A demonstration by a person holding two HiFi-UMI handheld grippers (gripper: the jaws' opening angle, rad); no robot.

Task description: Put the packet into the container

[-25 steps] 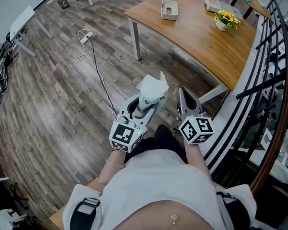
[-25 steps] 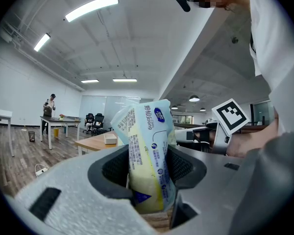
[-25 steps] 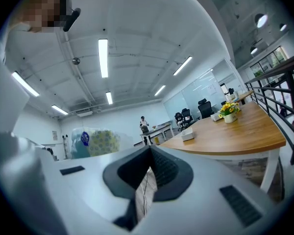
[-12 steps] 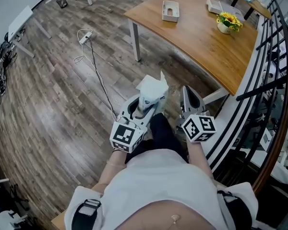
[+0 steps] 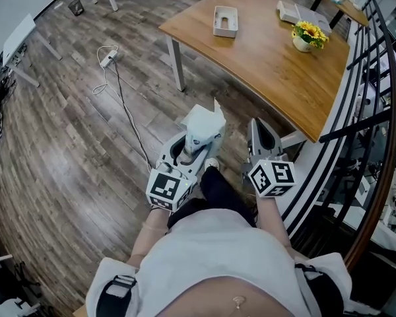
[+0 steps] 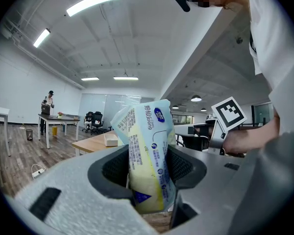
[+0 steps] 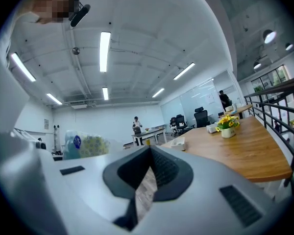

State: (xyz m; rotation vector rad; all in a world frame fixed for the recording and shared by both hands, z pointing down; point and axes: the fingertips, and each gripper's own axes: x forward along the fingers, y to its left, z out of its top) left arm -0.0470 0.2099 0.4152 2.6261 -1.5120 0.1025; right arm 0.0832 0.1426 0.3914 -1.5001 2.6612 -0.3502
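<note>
A pale blue and yellow packet (image 5: 205, 120) stands upright between the jaws of my left gripper (image 5: 199, 137), which is shut on it. In the left gripper view the packet (image 6: 147, 151) fills the gap between the pads. My right gripper (image 5: 259, 135) is held beside it, shut and holding nothing, and its jaws meet at the tips in the right gripper view (image 7: 148, 153). A white open container (image 5: 225, 21) sits on the far part of a wooden table (image 5: 277, 65), well ahead of both grippers. It also shows small as the container (image 6: 110, 140) and the container (image 7: 179, 143).
A pot of yellow flowers (image 5: 305, 35) and a second white box (image 5: 290, 10) stand on the table. A power strip with cable (image 5: 109, 61) lies on the wooden floor at the left. A dark railing (image 5: 376, 111) runs along the right. People stand far off by distant desks.
The table and container have slid nearer and leftward in the head view as the person steps forward. Both grippers keep their pose, the packet still held in the left one.
</note>
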